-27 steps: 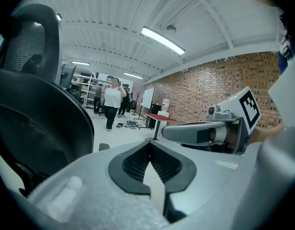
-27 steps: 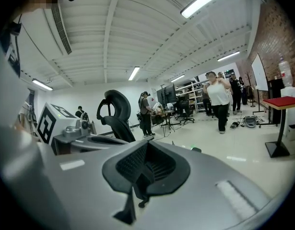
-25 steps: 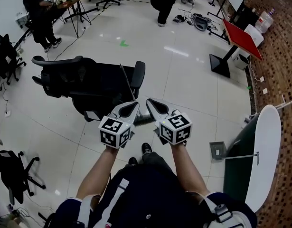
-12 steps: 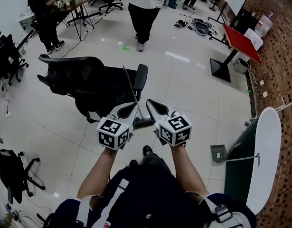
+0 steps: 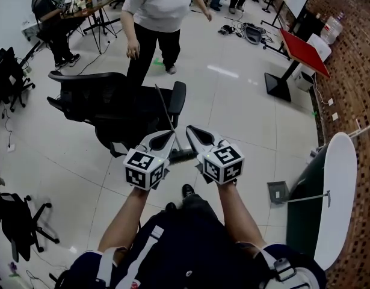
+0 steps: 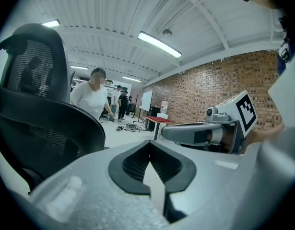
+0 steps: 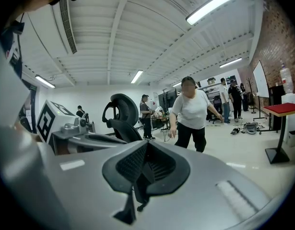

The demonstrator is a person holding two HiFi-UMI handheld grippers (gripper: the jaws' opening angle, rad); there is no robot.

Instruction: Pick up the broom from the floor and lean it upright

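Observation:
In the head view a thin broom handle (image 5: 165,114) stands tilted against the black office chair (image 5: 106,107). Its dark head (image 5: 182,156) rests on the floor between my two grippers. My left gripper (image 5: 171,133) and my right gripper (image 5: 188,127) are held side by side at chest height, pointing towards the chair, apart from the broom. In the left gripper view my left gripper (image 6: 149,143) has its tips together with nothing between them. In the right gripper view my right gripper (image 7: 146,145) is shut and empty too.
A person in a white top (image 5: 157,17) stands just behind the chair. A red-topped stand (image 5: 305,48) is at the far right, and a white oval board (image 5: 340,191) on a green base is at my right. More black chairs (image 5: 13,218) stand at the left.
The person in the white top has walked closer and now stands right behind the chair. Both grippers and the broom have kept their places.

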